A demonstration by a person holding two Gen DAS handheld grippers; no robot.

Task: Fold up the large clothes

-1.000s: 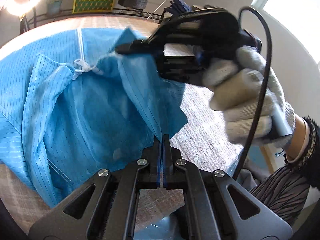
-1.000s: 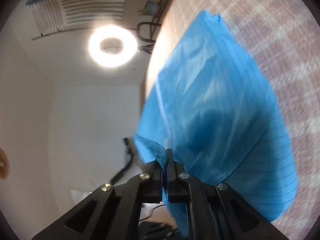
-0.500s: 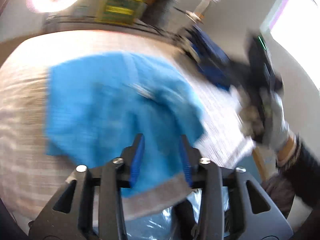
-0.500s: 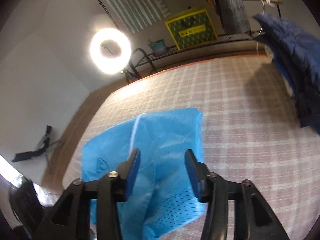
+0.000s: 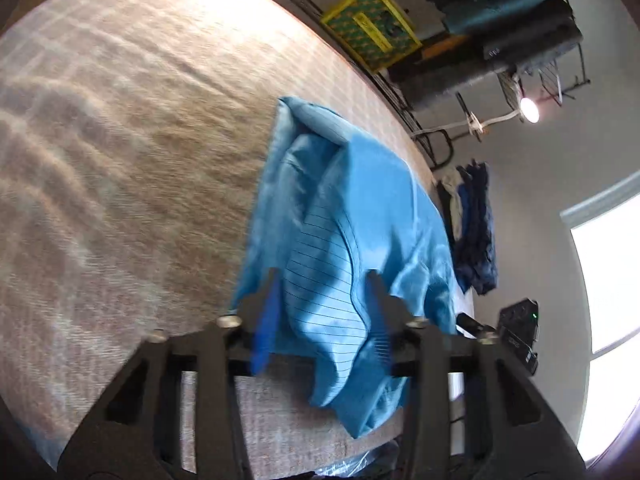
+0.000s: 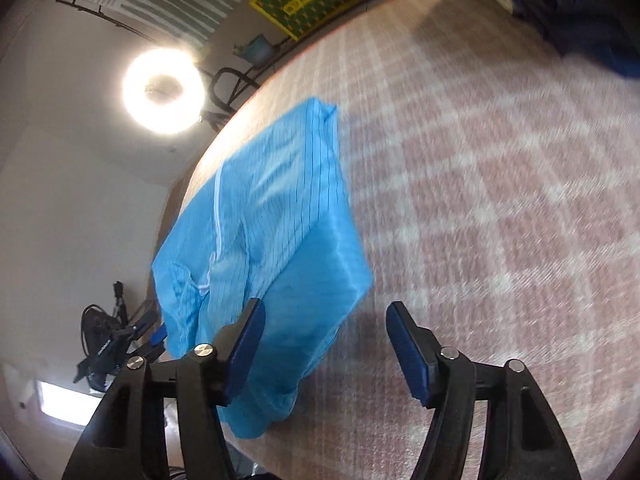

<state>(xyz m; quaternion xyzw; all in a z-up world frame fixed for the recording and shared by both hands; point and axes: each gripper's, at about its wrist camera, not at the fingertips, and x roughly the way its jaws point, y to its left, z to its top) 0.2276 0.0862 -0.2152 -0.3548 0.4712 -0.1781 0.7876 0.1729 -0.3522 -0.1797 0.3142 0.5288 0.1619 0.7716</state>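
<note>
Your blue garment (image 5: 360, 216) lies folded in a loose bundle on the plaid-covered table (image 5: 120, 160), near the table's front edge, one corner drooping over that edge. Your left gripper (image 5: 324, 312) hovers just above the garment's near end; its jaws stand apart, have just been closing, and grip nothing, though striped cloth shows between them. Your right gripper (image 6: 324, 344) hangs over the garment's near corner (image 6: 320, 280), jaws wide and empty. Beyond the garment, at the table's far side, lies a dark blue clothing pile (image 5: 476, 232). A ring light (image 6: 163, 90) glows behind the garment.
</note>
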